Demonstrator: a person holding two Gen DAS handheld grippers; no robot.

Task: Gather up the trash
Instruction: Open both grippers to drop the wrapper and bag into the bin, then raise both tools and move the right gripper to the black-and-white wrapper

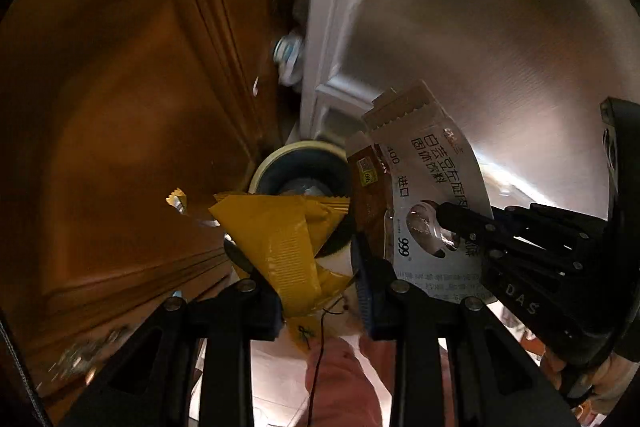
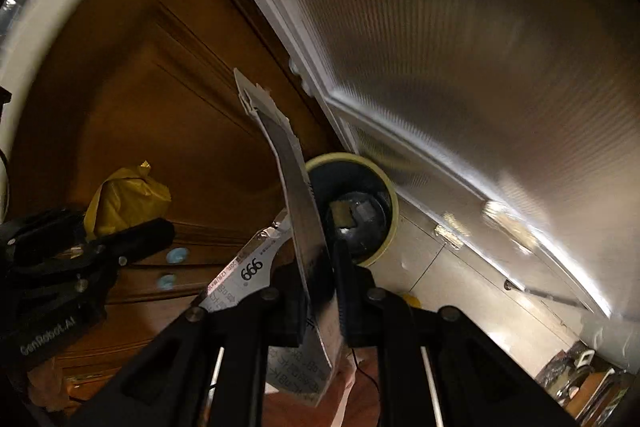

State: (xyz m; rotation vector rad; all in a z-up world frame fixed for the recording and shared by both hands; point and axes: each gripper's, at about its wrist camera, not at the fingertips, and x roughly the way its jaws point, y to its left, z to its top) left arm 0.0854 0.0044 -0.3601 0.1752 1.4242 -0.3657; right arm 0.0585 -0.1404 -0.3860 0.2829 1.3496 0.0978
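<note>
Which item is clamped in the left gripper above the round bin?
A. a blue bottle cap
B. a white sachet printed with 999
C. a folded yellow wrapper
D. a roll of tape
C: in the left wrist view the left gripper pinches a folded yellow wrapper over the round bin, while the white 999 sachet sits in the right gripper.

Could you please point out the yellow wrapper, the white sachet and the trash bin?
yellow wrapper (image 1: 280, 247): left wrist view, creased middle.
white sachet (image 2: 296, 187): right wrist view, its edge-on face.
trash bin (image 2: 394, 203): right wrist view, pale rim.
</note>
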